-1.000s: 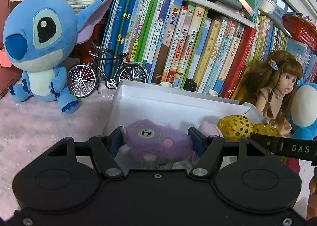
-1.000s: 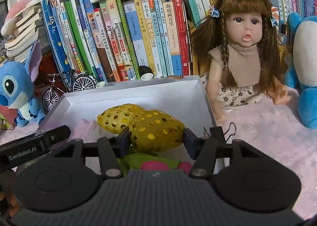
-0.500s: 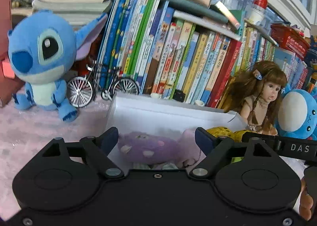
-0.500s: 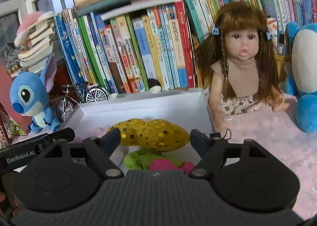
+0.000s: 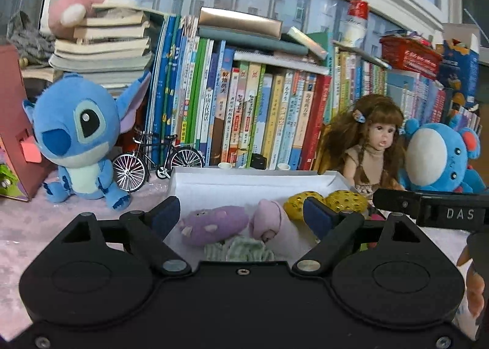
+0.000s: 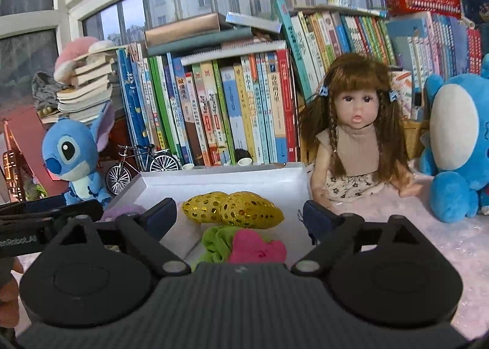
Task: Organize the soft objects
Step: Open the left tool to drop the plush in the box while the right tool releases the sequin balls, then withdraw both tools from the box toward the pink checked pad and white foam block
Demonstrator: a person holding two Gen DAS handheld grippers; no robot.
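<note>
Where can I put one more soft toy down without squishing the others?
The pink rug is bare between the doll and the big blue plush. The white box still has bare floor behind the gold toys; its front is crowded.

My right gripper (image 6: 240, 216) has just been opening; its jaws stand wide with nothing pressed between them. Beyond them the white box (image 6: 214, 179) holds two gold sequinned pieces (image 6: 235, 208), touching, with green cloth (image 6: 215, 240) and pink cloth (image 6: 256, 248) nearer me. A doll (image 6: 351, 147) sits just right of the box.
</note>
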